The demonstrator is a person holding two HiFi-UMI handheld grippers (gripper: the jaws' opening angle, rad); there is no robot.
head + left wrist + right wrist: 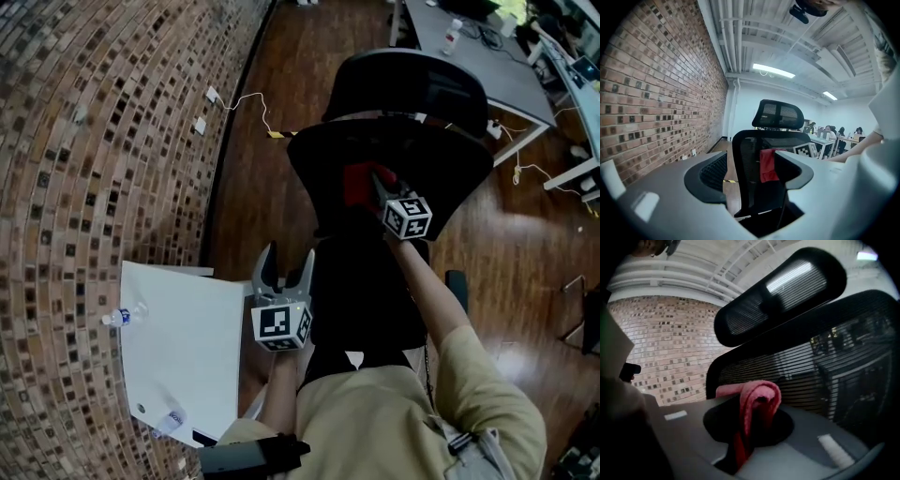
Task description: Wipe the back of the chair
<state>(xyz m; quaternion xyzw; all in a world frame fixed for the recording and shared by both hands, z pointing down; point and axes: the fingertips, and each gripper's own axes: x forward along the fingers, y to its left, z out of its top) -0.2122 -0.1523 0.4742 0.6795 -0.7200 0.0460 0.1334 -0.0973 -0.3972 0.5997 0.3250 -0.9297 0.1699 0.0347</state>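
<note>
A black office chair stands in front of me, its mesh back below the headrest. My right gripper is shut on a red cloth and holds it at the upper left of that back. In the right gripper view the cloth is folded between the jaws, right up against the mesh back under the headrest. My left gripper hangs open and holds nothing, nearer to me and left of the chair. From the left gripper, the chair back and the cloth show ahead.
A white table with a small water bottle stands at my left, beside the brick wall. A grey desk with cables lies beyond the chair at the right. Dark wooden floor surrounds the chair.
</note>
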